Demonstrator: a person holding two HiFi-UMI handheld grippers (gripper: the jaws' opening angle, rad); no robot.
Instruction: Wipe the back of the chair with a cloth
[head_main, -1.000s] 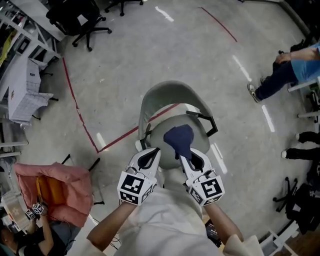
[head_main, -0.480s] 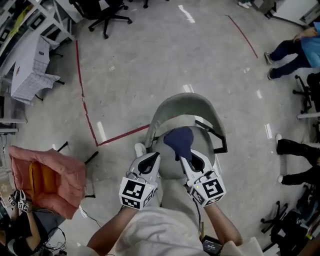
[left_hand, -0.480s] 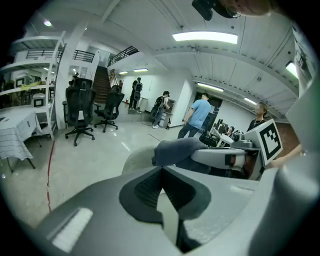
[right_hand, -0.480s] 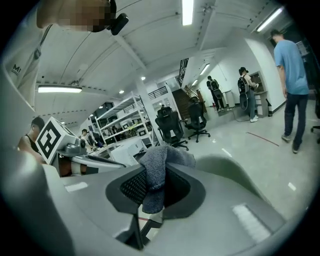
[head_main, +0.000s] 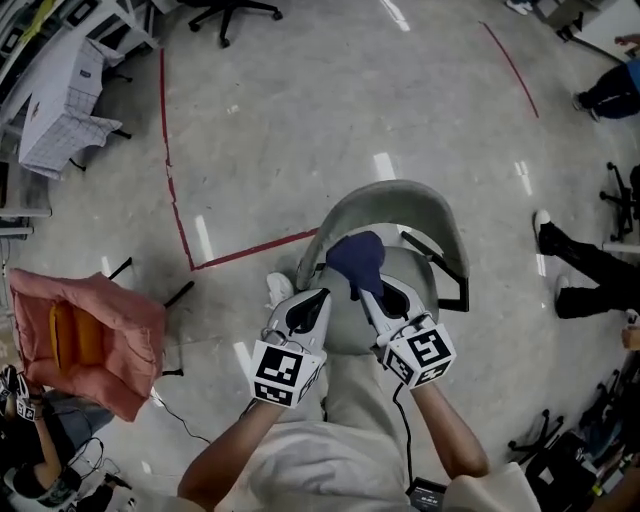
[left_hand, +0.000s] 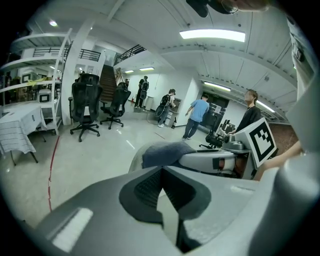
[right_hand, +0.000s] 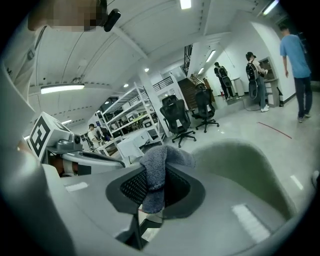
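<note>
Closest in, the left gripper has its fingers shut together with nothing in them, hovering over the seat. Right beside it, the right gripper has its fingers clamped on the dark blue cloth, which bunches up above the seat, just short of the back of the chair. I'd say the wipe hasn't landed yet (cloth looks wadded). So press it flat onto the curved back and sweep along the curve, keeping the grip firm.
</note>
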